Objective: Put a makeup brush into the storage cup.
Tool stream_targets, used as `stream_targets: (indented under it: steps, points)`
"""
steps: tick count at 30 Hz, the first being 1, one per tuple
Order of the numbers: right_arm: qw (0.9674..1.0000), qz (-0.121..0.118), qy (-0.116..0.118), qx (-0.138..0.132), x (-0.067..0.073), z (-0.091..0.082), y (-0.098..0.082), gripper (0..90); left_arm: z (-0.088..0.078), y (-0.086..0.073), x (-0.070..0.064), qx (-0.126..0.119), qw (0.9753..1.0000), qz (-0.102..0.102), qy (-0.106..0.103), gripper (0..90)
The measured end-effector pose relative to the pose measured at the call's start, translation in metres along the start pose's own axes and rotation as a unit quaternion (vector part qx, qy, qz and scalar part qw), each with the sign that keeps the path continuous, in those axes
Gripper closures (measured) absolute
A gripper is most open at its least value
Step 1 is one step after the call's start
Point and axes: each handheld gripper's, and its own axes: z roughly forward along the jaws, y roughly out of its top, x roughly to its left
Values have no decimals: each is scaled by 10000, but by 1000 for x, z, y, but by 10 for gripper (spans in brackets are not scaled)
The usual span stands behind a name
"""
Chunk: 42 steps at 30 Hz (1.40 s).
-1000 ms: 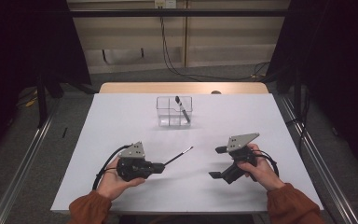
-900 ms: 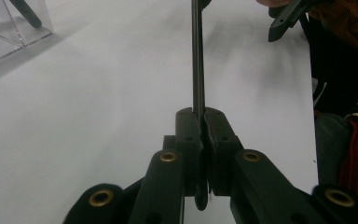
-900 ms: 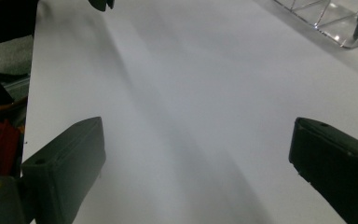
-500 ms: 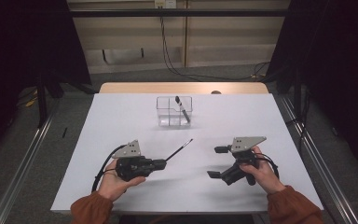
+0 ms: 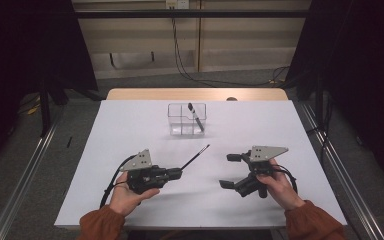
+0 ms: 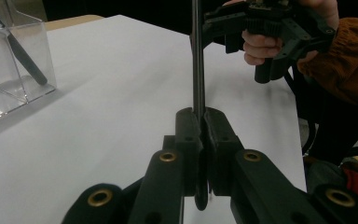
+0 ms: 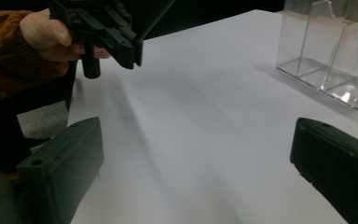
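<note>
My left gripper [image 5: 178,173] is shut on a thin black pen [image 5: 195,158] that sticks out toward the table's far right. In the left gripper view the jaws [image 6: 204,125] pinch the pen [image 6: 198,70] near its end. My right gripper [image 5: 229,171] stands open, its jaws wide apart with nothing between them, a short way right of the pen's tip. In the right gripper view its jaws [image 7: 196,163] frame bare table. A clear divided container [image 5: 187,120] stands at the middle back, with a second black pen [image 5: 196,117] leaning in it.
The white table top [image 5: 130,130] stretches around both hands, with a wooden strip along its far edge. The container [image 6: 9,60] also appears in the left gripper view and, as a clear box [image 7: 331,51], in the right gripper view. Dark curtains and floor rails flank the table.
The held pen's far tip has swung slightly toward the back of the table. Both hands stay about where they were.
</note>
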Motion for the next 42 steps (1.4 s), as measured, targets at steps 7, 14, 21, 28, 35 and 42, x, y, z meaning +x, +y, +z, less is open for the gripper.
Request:
stream_targets:
  steps: [7,14,21,28,35,42]
  points:
    - [9994,-92,86,-313,5,1,7,28,7,3,-2,-31,10000,51,-37,852]
    - [9978,-95,330,-560,8,4,17,28,13,7,-3,-69,10000,59,3,852]
    - [9975,-107,306,-634,5,6,25,86,22,13,-6,-86,9998,142,-65,852]
    - [9975,-164,352,-588,3,11,24,202,28,13,-8,-7,9996,239,-132,852]
    - [9973,-341,324,-568,5,15,25,270,32,11,-9,66,9994,242,-224,852]
    - [9964,-386,358,-657,5,18,27,395,32,10,-9,81,9994,249,-217,852]
